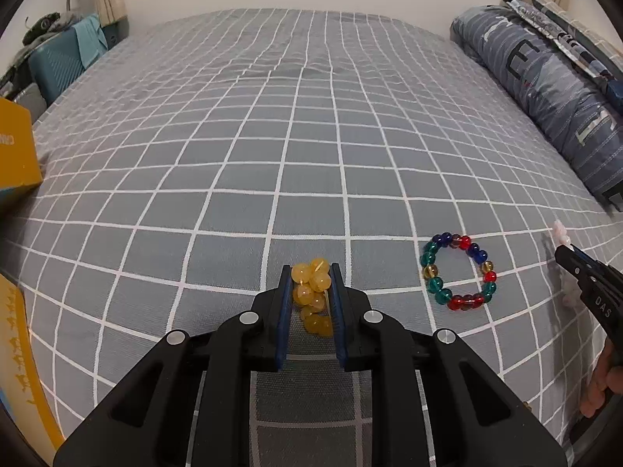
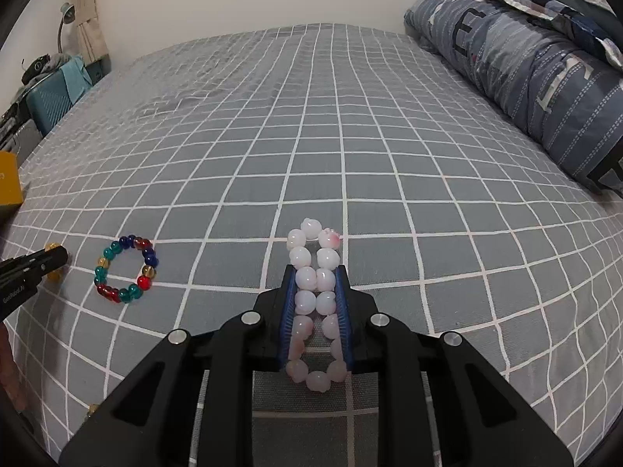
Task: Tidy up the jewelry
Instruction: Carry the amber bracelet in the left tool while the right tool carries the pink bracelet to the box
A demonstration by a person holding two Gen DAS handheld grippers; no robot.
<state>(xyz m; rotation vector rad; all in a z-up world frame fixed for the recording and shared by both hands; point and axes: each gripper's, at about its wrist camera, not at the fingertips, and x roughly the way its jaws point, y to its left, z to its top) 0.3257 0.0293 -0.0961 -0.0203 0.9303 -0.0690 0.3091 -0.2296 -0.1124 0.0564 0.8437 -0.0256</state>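
My left gripper point(image 1: 311, 272) is shut on a yellow bead bracelet point(image 1: 312, 295), bunched between its blue pads just above the bed. My right gripper point(image 2: 316, 272) is shut on a pale pink bead bracelet point(image 2: 315, 303), squeezed into a long loop between its pads. A multicoloured bead bracelet point(image 1: 458, 272) of green, blue, red and amber beads lies flat on the grey checked bedsheet point(image 1: 272, 136) between the two grippers; it also shows in the right wrist view point(image 2: 126, 269). The right gripper's tip shows at the left wrist view's right edge point(image 1: 564, 251), the left gripper's tip at the right wrist view's left edge point(image 2: 54, 258).
A folded blue-grey quilt point(image 1: 545, 89) and pillows lie along the bed's right side. A yellow box point(image 1: 15, 155) stands at the left edge, with another yellow panel point(image 1: 19, 350) nearer. A teal suitcase point(image 1: 58, 62) and a lamp stand beyond the bed's far left corner.
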